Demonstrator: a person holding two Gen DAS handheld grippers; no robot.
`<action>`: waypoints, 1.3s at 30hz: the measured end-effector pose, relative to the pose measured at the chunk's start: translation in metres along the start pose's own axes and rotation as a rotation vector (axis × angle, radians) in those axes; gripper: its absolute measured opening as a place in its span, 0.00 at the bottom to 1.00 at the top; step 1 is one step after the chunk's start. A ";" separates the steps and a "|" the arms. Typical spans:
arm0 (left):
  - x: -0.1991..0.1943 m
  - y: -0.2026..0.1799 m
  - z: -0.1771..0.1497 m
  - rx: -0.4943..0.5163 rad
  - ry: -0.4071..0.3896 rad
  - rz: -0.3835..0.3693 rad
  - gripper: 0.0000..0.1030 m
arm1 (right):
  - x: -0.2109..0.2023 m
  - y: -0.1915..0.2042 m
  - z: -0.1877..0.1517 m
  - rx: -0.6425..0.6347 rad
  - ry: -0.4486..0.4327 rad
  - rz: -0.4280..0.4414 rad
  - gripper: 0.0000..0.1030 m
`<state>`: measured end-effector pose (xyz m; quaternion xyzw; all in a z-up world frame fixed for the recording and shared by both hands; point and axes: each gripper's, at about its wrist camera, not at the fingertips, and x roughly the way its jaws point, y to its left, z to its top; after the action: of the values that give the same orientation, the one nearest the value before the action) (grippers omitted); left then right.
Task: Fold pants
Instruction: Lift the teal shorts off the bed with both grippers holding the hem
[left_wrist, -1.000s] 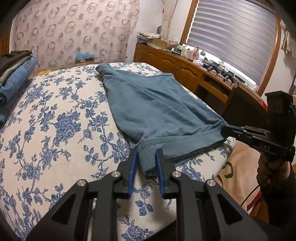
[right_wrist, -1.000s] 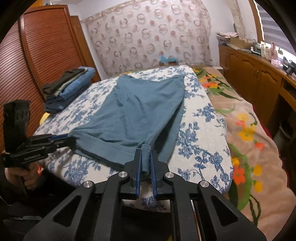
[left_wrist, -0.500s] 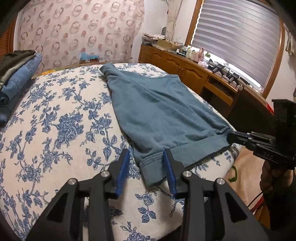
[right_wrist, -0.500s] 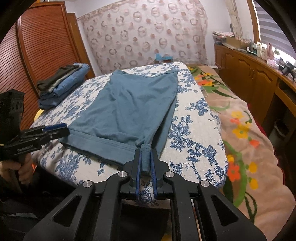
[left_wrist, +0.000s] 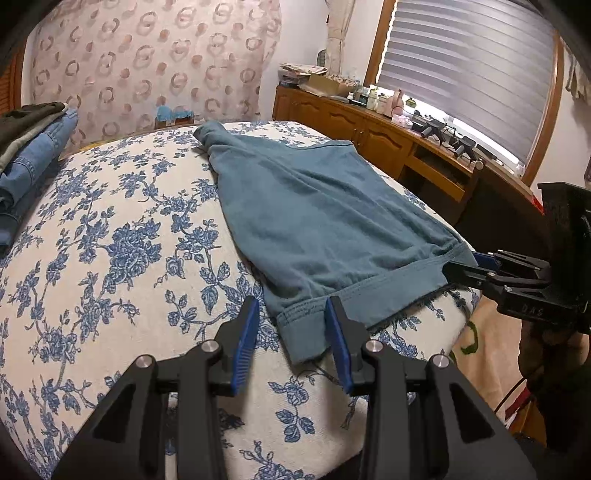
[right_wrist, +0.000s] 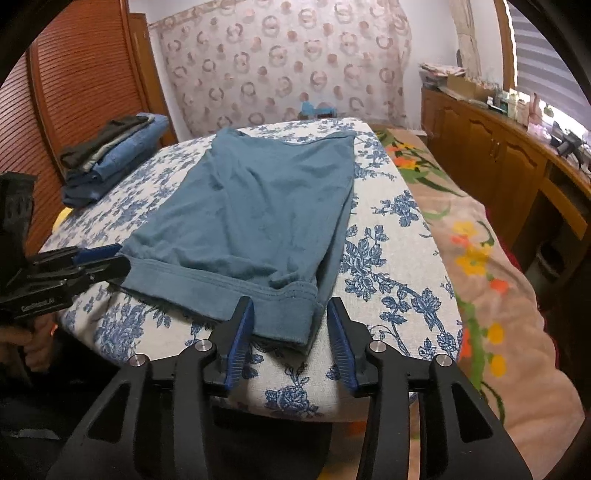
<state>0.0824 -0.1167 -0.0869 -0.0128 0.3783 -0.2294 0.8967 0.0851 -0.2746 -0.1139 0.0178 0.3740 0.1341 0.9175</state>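
Teal pants (left_wrist: 325, 221) lying flat on the blue-flowered bed cover (left_wrist: 110, 258), waistband hem at the near edge. Left gripper (left_wrist: 291, 332) spread, one hem corner sitting loose between the blue pads, nothing pinched. Right gripper (right_wrist: 290, 328) at the other corner, jaws opening, hem loose between them too; stack of folded clothes (right_wrist: 110, 155) off by the far side.

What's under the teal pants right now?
The folded teal cotton pants lie on the blue floral white bedcover, which shows all around them. Anything beneath the fabric, and between its layers, is covered.
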 end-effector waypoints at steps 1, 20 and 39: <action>0.000 0.000 0.000 -0.001 -0.001 0.000 0.35 | 0.000 0.001 0.000 -0.003 -0.001 0.000 0.41; -0.001 -0.005 -0.001 -0.009 0.001 -0.016 0.30 | -0.003 0.001 0.000 0.000 -0.017 0.027 0.20; -0.033 -0.007 0.017 0.046 -0.073 -0.065 0.08 | -0.013 0.009 0.013 -0.023 -0.050 0.099 0.10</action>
<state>0.0713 -0.1116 -0.0515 -0.0128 0.3395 -0.2666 0.9019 0.0834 -0.2682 -0.0946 0.0293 0.3480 0.1832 0.9190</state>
